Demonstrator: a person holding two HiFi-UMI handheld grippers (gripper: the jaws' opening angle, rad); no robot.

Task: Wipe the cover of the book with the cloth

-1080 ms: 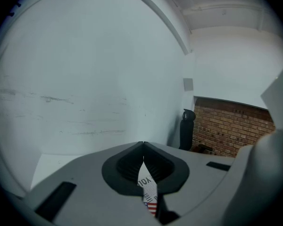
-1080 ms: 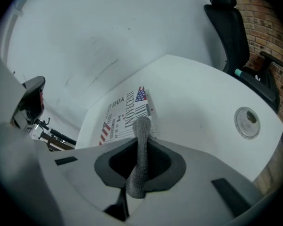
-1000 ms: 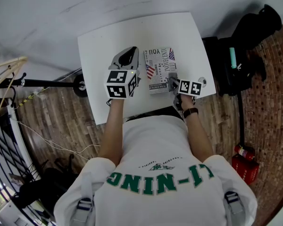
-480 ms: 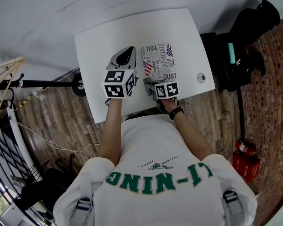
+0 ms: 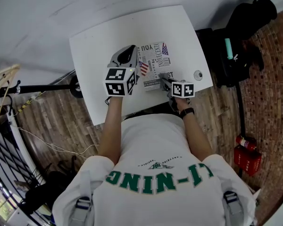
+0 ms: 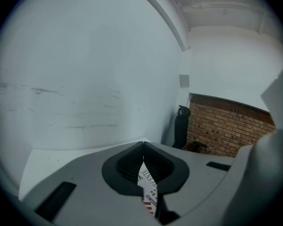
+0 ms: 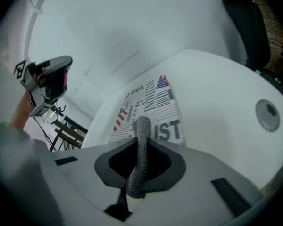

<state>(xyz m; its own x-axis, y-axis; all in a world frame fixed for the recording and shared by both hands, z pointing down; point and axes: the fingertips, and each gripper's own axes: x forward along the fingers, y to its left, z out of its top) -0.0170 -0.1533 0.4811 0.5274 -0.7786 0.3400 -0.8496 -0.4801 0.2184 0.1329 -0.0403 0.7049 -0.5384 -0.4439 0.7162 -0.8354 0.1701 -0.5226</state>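
Note:
The book (image 5: 153, 64), its cover printed with black words and flags, lies on the white table (image 5: 96, 46). My left gripper (image 5: 131, 53) stands at the book's left edge, shut on it; in the left gripper view a strip of the printed cover (image 6: 149, 188) shows between the shut jaws of that gripper (image 6: 144, 163). My right gripper (image 5: 165, 78) is at the book's near right corner, shut on a grey cloth (image 5: 163, 76). In the right gripper view the cloth (image 7: 140, 145) sticks out of the gripper (image 7: 141, 138), its tip over the book (image 7: 153, 102) by the large word.
A round grommet (image 5: 197, 75) sits in the table near its right front corner, right of the book. A black bag and chair (image 5: 243, 29) stand beyond the table's right edge. A rack (image 5: 4, 81) is at the left, a red extinguisher (image 5: 247, 158) on the brick floor.
My right gripper swept left along the book's near edge with the cloth, then came back right to the near right corner. The left gripper stayed at the book's left edge.

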